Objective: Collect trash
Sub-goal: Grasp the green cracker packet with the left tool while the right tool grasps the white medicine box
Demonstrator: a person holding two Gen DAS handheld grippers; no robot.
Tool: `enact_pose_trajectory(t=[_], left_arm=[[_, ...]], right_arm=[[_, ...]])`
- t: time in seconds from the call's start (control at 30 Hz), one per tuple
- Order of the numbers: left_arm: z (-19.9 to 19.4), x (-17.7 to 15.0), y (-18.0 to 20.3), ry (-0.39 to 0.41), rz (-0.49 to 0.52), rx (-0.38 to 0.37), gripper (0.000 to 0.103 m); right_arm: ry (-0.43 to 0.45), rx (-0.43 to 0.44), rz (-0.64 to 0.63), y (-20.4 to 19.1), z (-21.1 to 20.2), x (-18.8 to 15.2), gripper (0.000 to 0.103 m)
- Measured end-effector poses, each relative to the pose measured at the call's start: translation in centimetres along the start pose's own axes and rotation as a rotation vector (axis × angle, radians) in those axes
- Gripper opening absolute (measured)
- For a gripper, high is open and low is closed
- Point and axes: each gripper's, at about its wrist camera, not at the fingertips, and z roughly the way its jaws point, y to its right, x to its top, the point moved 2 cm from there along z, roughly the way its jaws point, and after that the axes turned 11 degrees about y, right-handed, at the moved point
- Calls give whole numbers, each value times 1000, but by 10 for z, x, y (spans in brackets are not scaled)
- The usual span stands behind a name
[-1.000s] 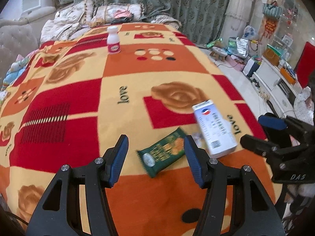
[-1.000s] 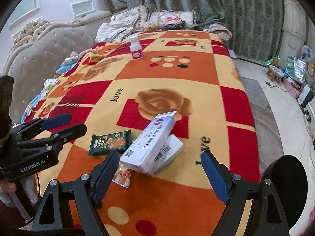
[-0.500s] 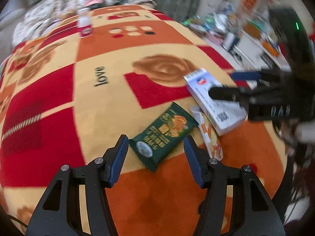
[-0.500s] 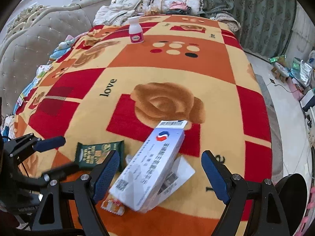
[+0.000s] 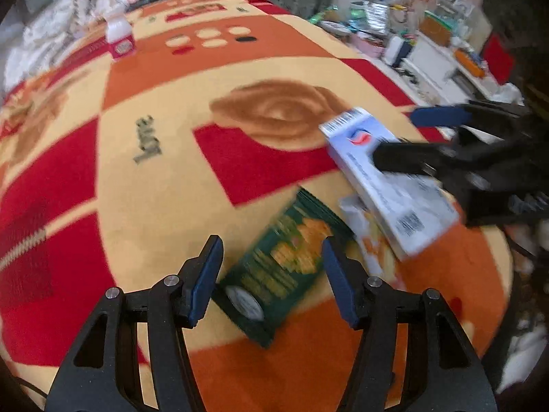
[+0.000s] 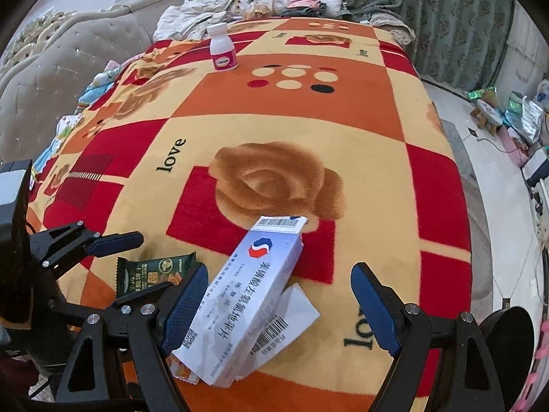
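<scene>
Between open tongs (image 5: 271,274): crinkly green wrapper (image 5: 278,271).

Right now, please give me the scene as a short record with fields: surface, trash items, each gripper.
surface: patterned blanket on a bed
trash near: green snack packet, white and blue medicine box, small orange wrapper partly under the box
trash far: small white bottle, upright
left gripper: jaws open, astride the green snack packet
right gripper: jaws open, astride the medicine box
</scene>
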Motion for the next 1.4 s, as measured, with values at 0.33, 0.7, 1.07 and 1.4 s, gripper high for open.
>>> enact_pose_trajectory(t=[0.33, 0.7, 1.07, 1.4], left_arm=[[6, -5, -8, -7, 5, 83, 50], [-31, -32, -65, 0, -163, 197, 44], [-34, -40, -67, 18, -182, 216, 44], [-36, -41, -70, 40, -222, 213, 43]], right_arm=[[-13, 13, 12, -2, 11, 2, 83], [-62, 101, 5, -26, 31, 7, 83], [-30, 129, 2, -36, 9, 8, 83], [-63, 121, -116, -74, 32, -8, 70]])
